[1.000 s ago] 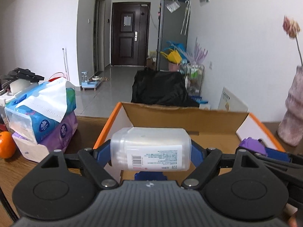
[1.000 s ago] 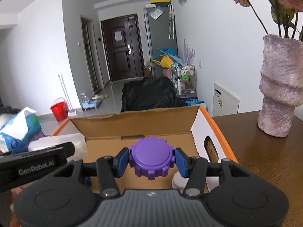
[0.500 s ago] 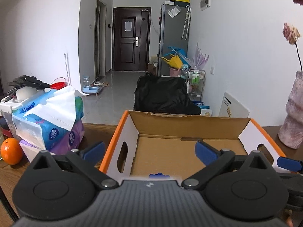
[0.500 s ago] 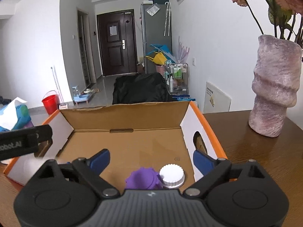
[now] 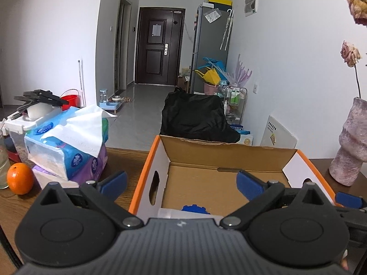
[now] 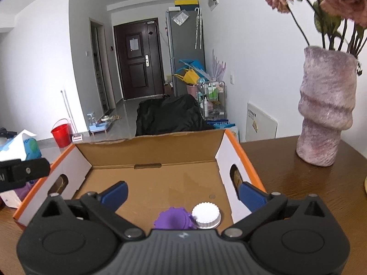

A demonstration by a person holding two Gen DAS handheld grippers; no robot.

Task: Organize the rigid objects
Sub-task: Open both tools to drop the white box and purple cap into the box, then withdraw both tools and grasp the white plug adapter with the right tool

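An open cardboard box (image 5: 220, 151) with orange-edged white walls sits on the wooden table; it also shows in the right wrist view (image 6: 160, 146). My left gripper (image 5: 182, 181) is open and empty over the box's near left part. A white plastic bottle (image 5: 169, 213) and a blue cap (image 5: 195, 207) lie in the box just below it. My right gripper (image 6: 183, 191) is open and empty over the box's near right part. A purple cap (image 6: 170, 218) and a white ridged cap (image 6: 206, 213) lie on the box floor below it.
Stacked tissue packs (image 5: 68, 146) and an orange (image 5: 19, 178) stand left of the box. A purple vase with dried flowers (image 6: 325, 114) stands on the table to the right. A white storage bin (image 5: 20, 123) is at far left.
Both grippers opened and pulled back slightly. The left let go of the white bottle and the right let go of the purple cap; both now lie in the box.
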